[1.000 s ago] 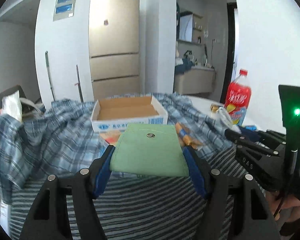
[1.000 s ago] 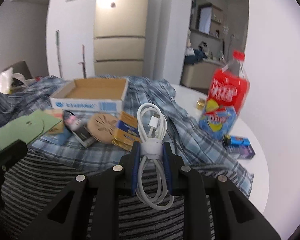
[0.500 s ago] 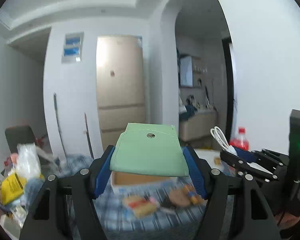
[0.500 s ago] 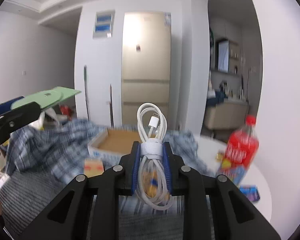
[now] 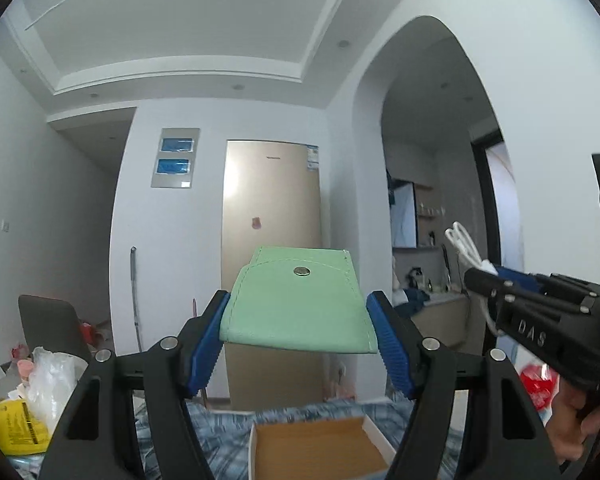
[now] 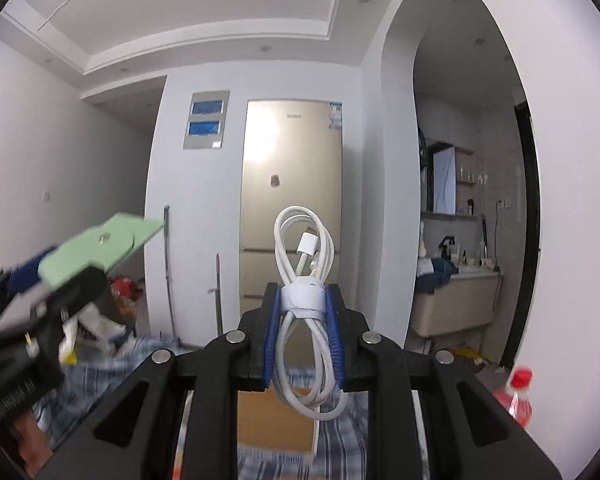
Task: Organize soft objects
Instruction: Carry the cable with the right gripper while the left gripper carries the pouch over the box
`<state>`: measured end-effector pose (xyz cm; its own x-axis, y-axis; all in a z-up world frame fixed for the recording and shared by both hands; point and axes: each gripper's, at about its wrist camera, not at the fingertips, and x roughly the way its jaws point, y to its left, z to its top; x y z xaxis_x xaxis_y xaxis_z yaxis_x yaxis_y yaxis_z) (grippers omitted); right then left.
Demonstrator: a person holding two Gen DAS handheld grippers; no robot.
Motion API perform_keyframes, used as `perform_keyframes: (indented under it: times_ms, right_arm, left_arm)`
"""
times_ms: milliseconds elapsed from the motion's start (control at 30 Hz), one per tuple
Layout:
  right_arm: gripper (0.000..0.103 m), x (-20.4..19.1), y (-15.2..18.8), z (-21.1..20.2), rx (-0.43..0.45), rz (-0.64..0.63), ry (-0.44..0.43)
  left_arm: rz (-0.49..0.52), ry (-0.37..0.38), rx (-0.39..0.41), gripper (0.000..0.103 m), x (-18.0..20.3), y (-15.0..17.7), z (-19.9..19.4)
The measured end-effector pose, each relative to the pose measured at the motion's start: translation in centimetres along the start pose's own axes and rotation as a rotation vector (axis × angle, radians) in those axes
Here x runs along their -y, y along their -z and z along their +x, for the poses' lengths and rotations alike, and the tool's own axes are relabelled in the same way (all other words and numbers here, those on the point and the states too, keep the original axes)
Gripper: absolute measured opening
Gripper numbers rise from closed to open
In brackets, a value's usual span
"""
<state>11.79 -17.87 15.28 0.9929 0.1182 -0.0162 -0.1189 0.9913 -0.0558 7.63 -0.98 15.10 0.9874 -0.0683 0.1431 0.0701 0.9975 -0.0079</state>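
Note:
My left gripper (image 5: 298, 312) is shut on a flat green pouch (image 5: 296, 304) with a metal snap, held high and level. The pouch also shows at the left of the right wrist view (image 6: 100, 244). My right gripper (image 6: 302, 304) is shut on a coiled white cable (image 6: 304, 280) bound with a white strap, held upright. The right gripper and cable show at the right of the left wrist view (image 5: 466, 248). An open cardboard box (image 5: 316, 452) lies below on a blue plaid cloth (image 5: 228, 436); it also shows in the right wrist view (image 6: 276, 420).
A red soda bottle (image 6: 516, 396) stands at the right. Plastic bags and a yellow pack (image 5: 16, 428) sit at the left. A gold fridge (image 6: 292, 200) and white walls stand behind. A dark chair (image 5: 48, 324) is at the far left.
Both grippers have risen and tilted upward with their loads. The table items have dropped out of view, and only the box and cloth remain at the bottom.

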Motion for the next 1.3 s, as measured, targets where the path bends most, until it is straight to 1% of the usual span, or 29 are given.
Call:
perform_keyframes:
  times_ms: [33,67,100,167,267,333,467,600,667,700,800,900,933,1000,1067,1133,1167,1200,1300]
  right_arm:
    - [0.021,0.0,-0.4,0.9,0.01,0.004,0.009]
    - [0.021,0.0,-0.6,1.7,0.014,0.014,0.011]
    - [0.021,0.1,-0.7,2.4,0.016,0.024,0.01]
    - [0.021,0.5,-0.5,4.1,0.01,0.054,0.012]
    - [0.021,1.1,0.4,5.9,-0.016,0.118,-0.006]
    - [0.021,1.0,1.3,6.6,-0.013,0.115,0.008]
    - [0.021,0.4,3.7,8.1,-0.05,0.119,-0.018]
    - [0.021,-0.2,6.2,9.3,-0.085,0.096,-0.025]
    - [0.021,-0.3,7.7,10.1,-0.139,0.096,-0.031]
    - [0.021,-0.4,8.4,10.6,-0.165,0.093,-0.033]
    - [0.021,-0.5,10.6,12.0,-0.238,0.089,-0.048]
    - [0.021,-0.3,12.7,13.5,-0.316,0.101,-0.066]
    - [0.021,-0.2,13.4,14.2,-0.351,0.104,-0.076]
    - [0.021,0.0,14.8,15.4,-0.424,0.103,-0.097]
    - [0.021,0.4,16.2,16.3,-0.492,0.121,-0.113]
    - [0.021,0.8,17.2,17.3,-0.559,0.148,-0.133]
    - [0.021,1.1,17.9,17.8,-0.598,0.164,-0.143]
    - [0.021,1.3,18.4,18.1,-0.628,0.178,-0.15]
    - [0.021,1.9,19.8,18.9,-0.698,0.212,-0.161]
  left_arm:
    - [0.009,-0.017,0.008,0.071,-0.1,0.1,0.8]
    - [0.026,-0.058,0.024,0.071,-0.1,0.2,1.4]
    - [0.031,-0.066,0.032,0.071,-0.1,0.3,1.8]
    - [0.01,-0.038,0.028,0.071,-0.6,0.5,2.9]
    - [-0.009,-0.044,0.024,0.071,-1.4,1.4,4.2]
    - [-0.019,-0.046,0.012,0.071,-2.0,2.2,4.9]
    - [-0.019,-0.06,-0.018,0.071,-3.2,4.4,6.4]
    - [-0.045,-0.067,-0.086,0.071,-4.4,6.8,8.7]
    - [-0.064,-0.063,-0.127,0.071,-4.8,8.1,9.8]
    - [-0.065,-0.063,-0.157,0.071,-5.0,9.0,10.5]
    - [-0.054,-0.063,-0.206,0.071,-5.1,10.8,11.7]
    - [-0.137,-0.032,-0.295,0.071,-6.0,12.4,12.9]
    - [-0.142,-0.037,-0.32,0.071,-6.1,12.9,13.4]
    - [-0.116,-0.055,-0.352,0.071,-6.0,13.5,14.3]
    - [-0.1,-0.056,-0.383,0.071,-5.7,14.0,15.1]
    - [-0.096,-0.056,-0.448,0.071,-5.6,14.9,16.0]
    - [-0.098,-0.051,-0.463,0.071,-5.6,15.4,15.9]
    - [-0.099,-0.044,-0.492,0.071,-5.5,15.7,16.4]
    - [-0.093,-0.056,-0.527,0.071,-5.2,16.0,16.8]
